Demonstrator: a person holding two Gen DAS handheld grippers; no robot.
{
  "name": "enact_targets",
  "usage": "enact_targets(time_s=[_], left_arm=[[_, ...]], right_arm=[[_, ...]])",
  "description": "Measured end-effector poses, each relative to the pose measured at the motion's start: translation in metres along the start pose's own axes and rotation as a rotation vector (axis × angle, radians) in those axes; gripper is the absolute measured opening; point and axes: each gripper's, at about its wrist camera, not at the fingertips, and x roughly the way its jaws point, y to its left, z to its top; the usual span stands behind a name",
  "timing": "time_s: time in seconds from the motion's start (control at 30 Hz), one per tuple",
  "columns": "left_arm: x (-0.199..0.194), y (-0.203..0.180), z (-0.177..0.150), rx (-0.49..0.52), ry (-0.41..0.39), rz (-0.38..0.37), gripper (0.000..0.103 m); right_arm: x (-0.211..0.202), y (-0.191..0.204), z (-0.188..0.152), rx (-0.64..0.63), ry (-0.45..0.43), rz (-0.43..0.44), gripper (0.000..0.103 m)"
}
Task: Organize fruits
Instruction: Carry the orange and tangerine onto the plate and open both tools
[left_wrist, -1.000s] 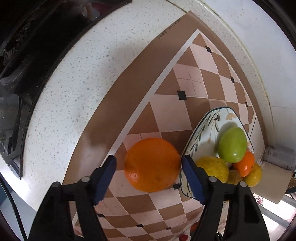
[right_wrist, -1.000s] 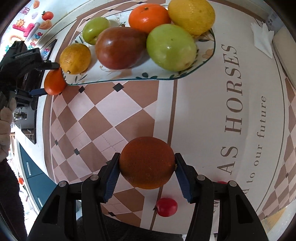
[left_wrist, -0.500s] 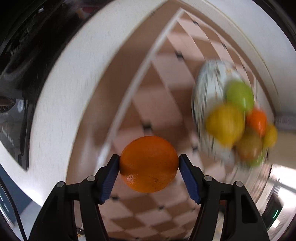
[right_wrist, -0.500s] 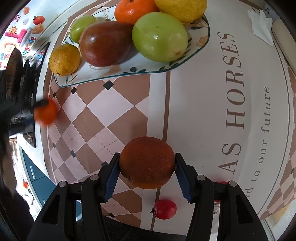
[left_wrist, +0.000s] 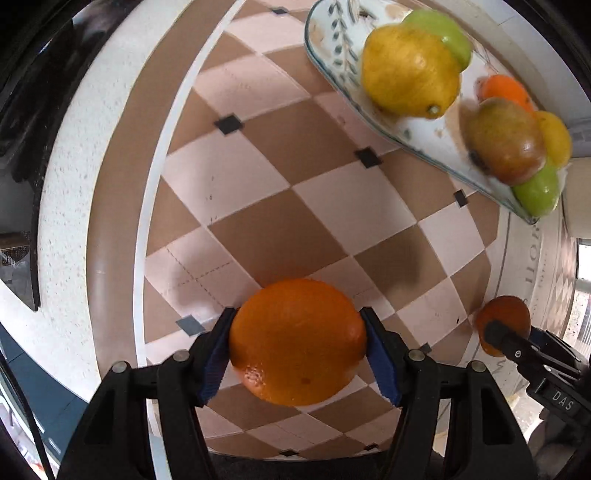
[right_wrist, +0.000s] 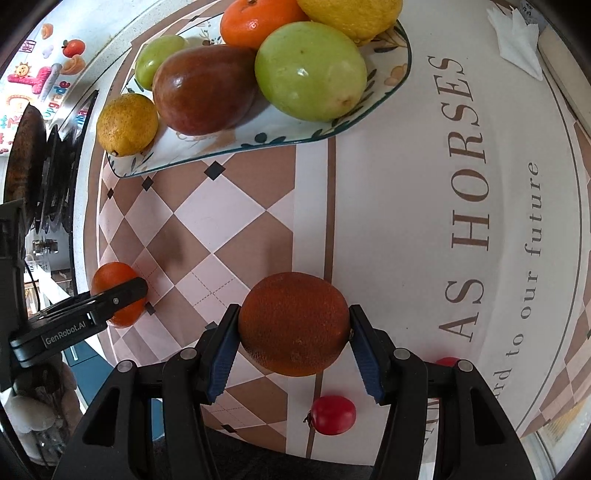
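My left tongs (left_wrist: 297, 343) grip a bright orange (left_wrist: 295, 341) above the checkered mat (left_wrist: 258, 192); my right tongs (right_wrist: 293, 345) clamp a darker orange (right_wrist: 293, 323). The fruit plate (right_wrist: 258, 142) sits well beyond, piled with fruit.

light: bright, even daylight | shadows: soft dark patches cast on the checkered mat (left_wrist: 280, 229) | glare: small highlights seen on the green apple (right_wrist: 310, 70) | blur: plate (left_wrist: 332, 62) and its fruit smeared in the left view; right view sharp | distortion: strong fisheye bending, corners blacked out
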Motion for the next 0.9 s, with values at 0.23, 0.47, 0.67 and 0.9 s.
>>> enact_targets(time_s=[0.23,0.47,0.67,0.9], left_arm=[[-0.002,0.002,-0.007,-0.015,-0.015,-0.009,0.063],[-0.028,-0.001,-0.022,0.005,-0.046,-0.041,0.063],[-0.094,-0.012,-0.004,0.022,-0.145,-0.107,0.063],[-0.14,-0.02,0.073,0.036,-0.231,-0.088,0.063]], right_arm=[[-0.003,0.0,-0.005,-0.005,-0.015,-0.003,0.06],[-0.006,0.004,-0.004,-0.015,-0.017,0.014,0.06],[-0.063,0.02,0.021,-0.028,-0.104,0.138,0.06],[-0.123,0.051,0.111,-0.083,-0.242,0.156,0.06]])
